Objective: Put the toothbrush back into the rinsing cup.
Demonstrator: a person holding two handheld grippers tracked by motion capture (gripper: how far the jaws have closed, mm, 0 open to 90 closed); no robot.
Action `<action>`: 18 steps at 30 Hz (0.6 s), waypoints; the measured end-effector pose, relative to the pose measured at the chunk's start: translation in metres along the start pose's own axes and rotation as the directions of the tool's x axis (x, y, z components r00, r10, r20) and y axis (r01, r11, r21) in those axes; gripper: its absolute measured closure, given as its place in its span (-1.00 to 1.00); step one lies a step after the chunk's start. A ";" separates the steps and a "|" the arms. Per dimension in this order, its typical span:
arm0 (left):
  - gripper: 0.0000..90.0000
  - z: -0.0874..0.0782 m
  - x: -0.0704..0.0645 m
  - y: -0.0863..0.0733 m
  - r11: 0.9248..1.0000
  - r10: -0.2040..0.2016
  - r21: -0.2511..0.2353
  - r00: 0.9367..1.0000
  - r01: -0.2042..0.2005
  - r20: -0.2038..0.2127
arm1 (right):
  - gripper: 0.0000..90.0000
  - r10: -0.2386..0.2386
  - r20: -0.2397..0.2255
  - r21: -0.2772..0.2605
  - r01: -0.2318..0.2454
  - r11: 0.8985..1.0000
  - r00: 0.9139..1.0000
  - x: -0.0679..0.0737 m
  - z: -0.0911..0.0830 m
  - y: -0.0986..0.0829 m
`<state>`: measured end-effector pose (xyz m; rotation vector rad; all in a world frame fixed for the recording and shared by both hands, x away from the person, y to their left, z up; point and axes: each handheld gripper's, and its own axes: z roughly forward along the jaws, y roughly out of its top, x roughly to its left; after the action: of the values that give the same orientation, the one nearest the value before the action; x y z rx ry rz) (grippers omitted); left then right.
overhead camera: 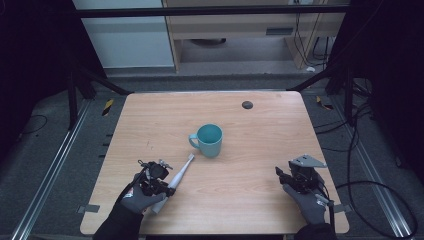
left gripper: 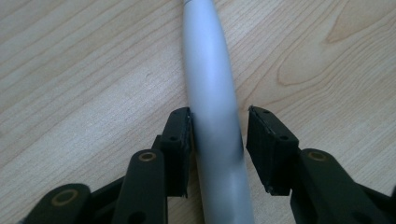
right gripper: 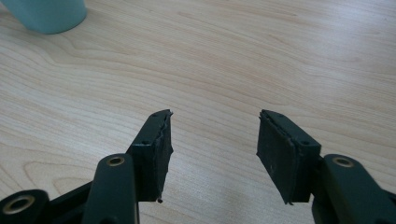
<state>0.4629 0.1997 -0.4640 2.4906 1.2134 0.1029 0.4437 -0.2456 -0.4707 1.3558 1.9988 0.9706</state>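
A white electric toothbrush lies on the wooden table, its head pointing at a teal mug that stands upright near the middle. My left gripper is down over the toothbrush's handle. In the left gripper view the left gripper is open, its jaws straddling the handle: one pad touches it and the other stands a sliver off. At the table's front right my right gripper is open and holds nothing. The right gripper view shows the right gripper over bare wood, with the mug's base at the top left.
A small dark round disc sits near the table's far edge. Cables trail on the floor to the right of the table. Metal frame rails run along the left side.
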 end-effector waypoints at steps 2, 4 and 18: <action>0.37 0.001 0.000 0.000 1.000 0.001 0.004 1.000 -0.001 0.000 | 0.00 0.008 -0.004 0.004 -0.008 1.000 1.000 0.001 0.000 0.000; 0.41 0.003 0.001 0.000 1.000 0.001 0.012 1.000 -0.001 0.000 | 0.00 0.009 -0.004 0.006 -0.009 1.000 1.000 0.001 0.000 0.001; 0.46 -0.002 0.002 -0.004 0.999 -0.030 -0.023 0.999 0.030 -0.015 | 0.00 0.002 -0.001 0.007 -0.002 1.000 1.000 0.001 0.001 0.000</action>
<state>0.4606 0.2036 -0.4631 2.4555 1.2485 0.1279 0.4439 -0.2449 -0.4711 1.3613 2.0037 0.9668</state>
